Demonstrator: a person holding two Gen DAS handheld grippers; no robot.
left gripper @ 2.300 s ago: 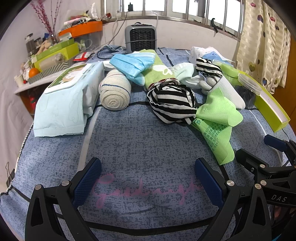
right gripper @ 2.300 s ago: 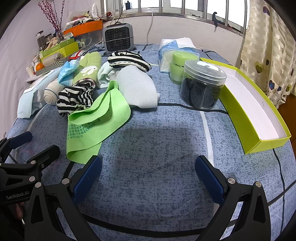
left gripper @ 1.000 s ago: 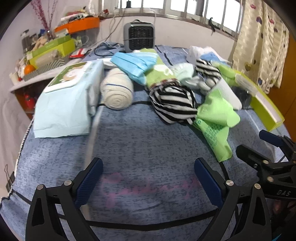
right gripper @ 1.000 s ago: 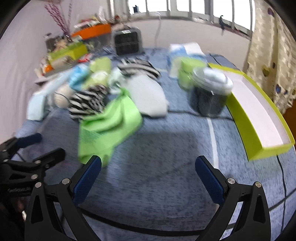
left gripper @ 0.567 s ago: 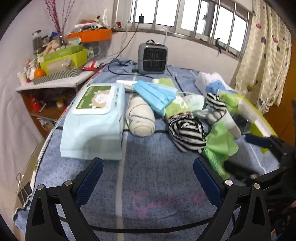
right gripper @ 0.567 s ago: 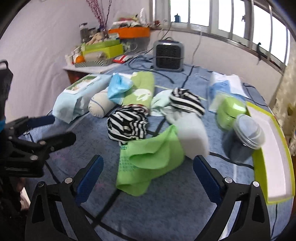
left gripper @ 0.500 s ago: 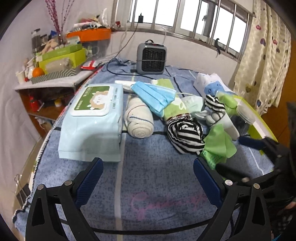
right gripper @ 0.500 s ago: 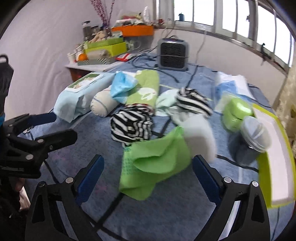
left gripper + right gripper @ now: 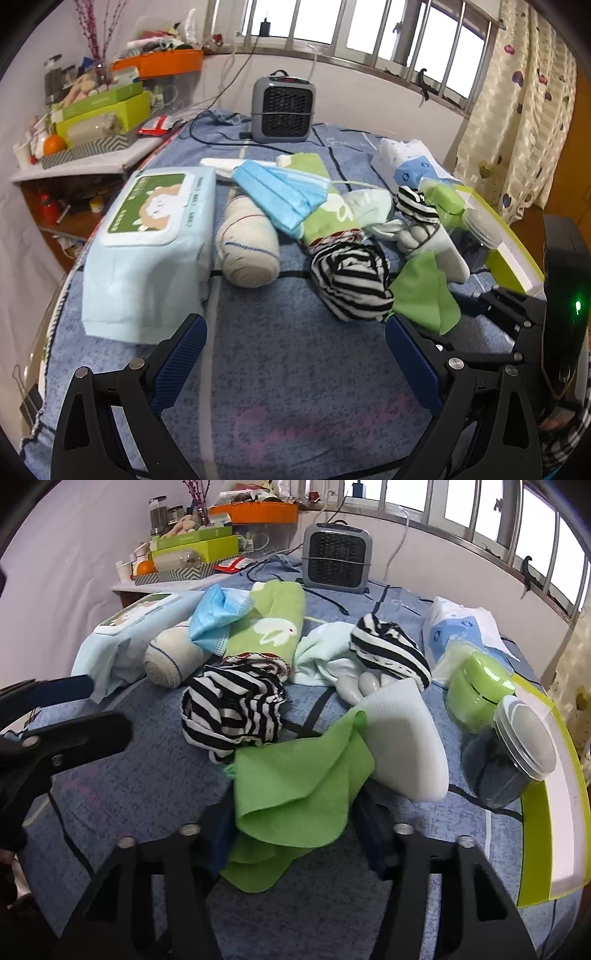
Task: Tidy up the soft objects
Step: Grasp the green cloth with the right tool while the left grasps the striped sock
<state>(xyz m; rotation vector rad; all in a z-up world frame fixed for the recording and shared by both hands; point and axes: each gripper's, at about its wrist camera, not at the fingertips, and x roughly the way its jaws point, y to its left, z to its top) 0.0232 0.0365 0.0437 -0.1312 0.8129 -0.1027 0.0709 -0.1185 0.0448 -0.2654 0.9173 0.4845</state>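
Little looks sorted: the right tongs (image 9: 295, 834) pinch the crumpled bright-green microfibre cloth (image 9: 295, 790), the left tongs (image 9: 295, 363) hang spread and empty, and the long yellow-green cardboard tray (image 9: 557, 812) holds nothing.

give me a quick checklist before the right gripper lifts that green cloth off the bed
1. Right gripper astride the green cloth: ok.
2. Jaws fully shut on it: cannot tell, the fold hides the pads.
3. Cloth clear of the striped sock: not ok, its far edge touches it.
4. White sock clear of the cloth: not ok, they meet.
5. Left gripper out of the way: ok, open and empty.
6. Green tray has space: ok.
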